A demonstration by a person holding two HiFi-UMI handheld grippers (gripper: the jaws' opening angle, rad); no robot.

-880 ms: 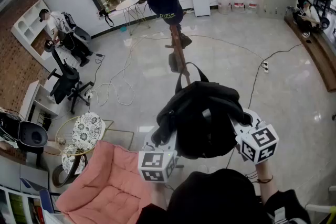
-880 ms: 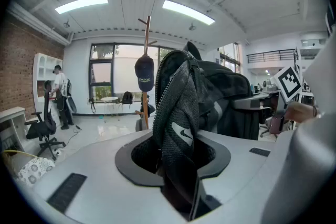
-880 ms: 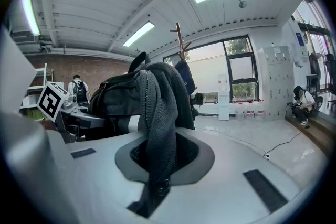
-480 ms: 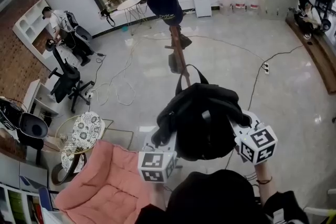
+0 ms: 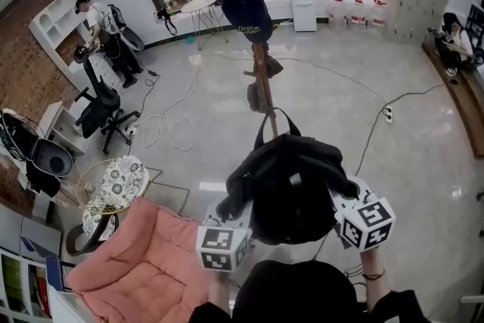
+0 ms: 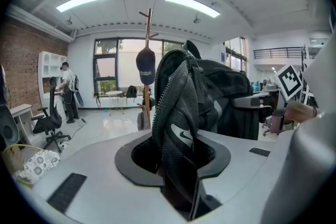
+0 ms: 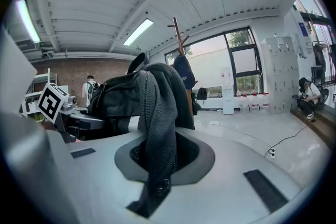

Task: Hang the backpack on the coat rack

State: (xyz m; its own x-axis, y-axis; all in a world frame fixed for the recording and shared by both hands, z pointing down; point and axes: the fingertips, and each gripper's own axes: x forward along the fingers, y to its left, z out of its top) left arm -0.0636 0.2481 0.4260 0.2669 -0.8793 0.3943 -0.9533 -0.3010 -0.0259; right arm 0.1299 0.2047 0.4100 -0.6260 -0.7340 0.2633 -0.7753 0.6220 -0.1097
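Observation:
A black backpack [image 5: 291, 185] hangs in the air between my two grippers, its carry loop [image 5: 276, 121] pointing at the wooden coat rack [image 5: 261, 76] just ahead. A dark blue cap [image 5: 248, 7] hangs on the rack. My left gripper [image 5: 227, 212] is shut on a mesh side strap of the backpack [image 6: 176, 113]. My right gripper [image 5: 344, 200] is shut on the strap [image 7: 157, 134] at the other side. The left gripper view shows the coat rack [image 6: 147, 81] behind the bag, and in the right gripper view the rack [image 7: 181, 44] rises behind the backpack [image 7: 121, 97].
A pink cushioned chair [image 5: 144, 268] and a round patterned side table [image 5: 113, 189] stand at lower left. Cables [image 5: 174, 125] trail over the floor left of the rack, and a power strip [image 5: 388, 113] lies to the right. An office chair [image 5: 98, 106] and people [image 5: 102, 26] are far left.
The head view has shifted, so the rack and the backpack sit a little lower in the picture. Both grippers keep the same hold on the backpack.

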